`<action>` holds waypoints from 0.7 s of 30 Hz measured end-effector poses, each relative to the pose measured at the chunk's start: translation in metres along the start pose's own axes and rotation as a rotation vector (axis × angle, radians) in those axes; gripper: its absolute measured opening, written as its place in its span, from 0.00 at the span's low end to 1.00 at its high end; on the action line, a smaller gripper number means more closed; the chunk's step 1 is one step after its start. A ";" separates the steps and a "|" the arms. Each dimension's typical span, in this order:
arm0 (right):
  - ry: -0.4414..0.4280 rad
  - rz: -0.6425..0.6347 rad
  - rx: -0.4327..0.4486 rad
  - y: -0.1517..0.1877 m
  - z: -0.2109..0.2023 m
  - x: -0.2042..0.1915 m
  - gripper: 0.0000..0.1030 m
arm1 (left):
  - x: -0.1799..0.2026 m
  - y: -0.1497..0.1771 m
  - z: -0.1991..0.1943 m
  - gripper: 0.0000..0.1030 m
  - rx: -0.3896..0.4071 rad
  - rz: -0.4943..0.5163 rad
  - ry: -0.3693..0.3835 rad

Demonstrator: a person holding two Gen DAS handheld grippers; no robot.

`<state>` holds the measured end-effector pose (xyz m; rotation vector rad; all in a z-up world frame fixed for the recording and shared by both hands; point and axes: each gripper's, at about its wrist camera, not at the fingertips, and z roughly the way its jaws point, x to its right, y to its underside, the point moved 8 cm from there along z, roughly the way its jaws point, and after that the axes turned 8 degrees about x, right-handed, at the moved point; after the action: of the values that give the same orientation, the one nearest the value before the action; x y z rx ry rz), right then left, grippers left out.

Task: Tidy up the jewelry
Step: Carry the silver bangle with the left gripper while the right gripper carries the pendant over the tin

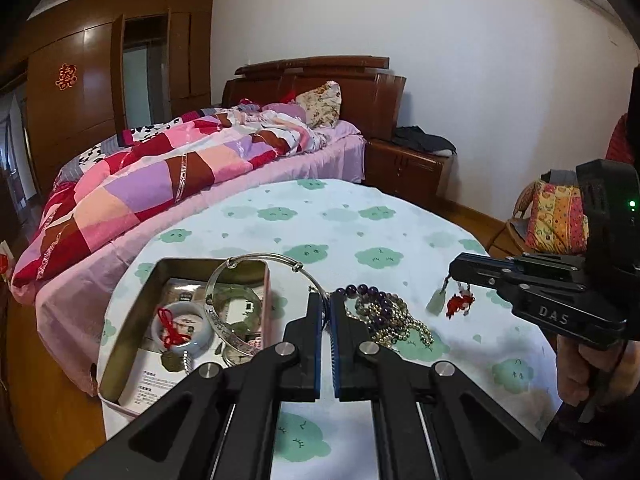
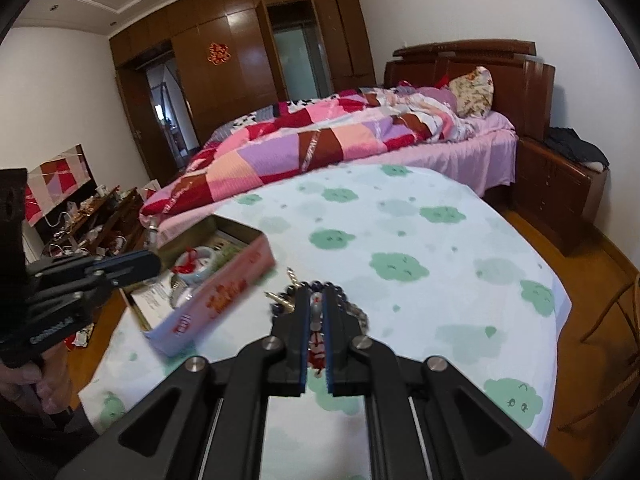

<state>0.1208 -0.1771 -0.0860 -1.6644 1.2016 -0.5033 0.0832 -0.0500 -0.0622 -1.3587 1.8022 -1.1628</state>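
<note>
Both claws were occupied: the left claw point(image 1: 326, 300) was pinched on the rim of a thin silver bangle point(image 1: 256, 264), held tilted over the open tin point(image 1: 120, 336), while the right claw point(image 2: 316, 300) was pressed together on the cord of a small jade pendant with a red knot point(image 1: 448, 300), dangling just above the tabletop point(image 1: 320, 220). Loose bead strands point(image 1: 380, 312) lay beside the tin. Judging by looks, the bangle was light, stiff and slippery, best held across its band; the pendant seemed fragile, so the cord was the safer hold.
</note>
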 end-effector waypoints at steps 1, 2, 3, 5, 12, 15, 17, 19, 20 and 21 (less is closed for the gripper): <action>-0.008 -0.001 0.003 -0.002 -0.001 -0.003 0.08 | -0.002 -0.001 -0.001 0.02 0.003 -0.002 -0.004; -0.016 0.000 0.004 -0.004 -0.001 -0.006 0.08 | -0.004 -0.002 -0.002 0.02 0.005 -0.003 -0.010; -0.025 -0.002 0.005 -0.006 -0.001 -0.010 0.08 | -0.007 -0.003 -0.003 0.02 0.006 -0.005 -0.018; -0.039 -0.007 0.006 -0.009 0.000 -0.016 0.08 | -0.011 -0.003 -0.006 0.02 0.008 -0.014 -0.026; -0.091 -0.060 -0.002 -0.021 0.010 -0.049 0.08 | -0.030 -0.003 -0.014 0.02 0.010 -0.043 -0.054; -0.107 -0.089 0.002 -0.029 0.015 -0.062 0.08 | -0.039 -0.004 -0.016 0.02 0.013 -0.053 -0.063; -0.116 -0.102 0.004 -0.035 0.017 -0.069 0.08 | -0.046 -0.005 -0.017 0.02 0.014 -0.061 -0.072; -0.125 -0.120 0.008 -0.040 0.020 -0.077 0.08 | -0.052 -0.006 -0.016 0.02 0.014 -0.069 -0.080; -0.129 -0.129 0.009 -0.043 0.023 -0.082 0.08 | -0.055 -0.006 -0.015 0.02 0.015 -0.072 -0.083; -0.133 -0.138 0.010 -0.045 0.025 -0.086 0.08 | -0.057 -0.006 -0.015 0.02 0.014 -0.074 -0.087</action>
<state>0.1247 -0.0883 -0.0394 -1.7520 0.9914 -0.4739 0.0908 0.0084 -0.0525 -1.4563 1.6921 -1.1348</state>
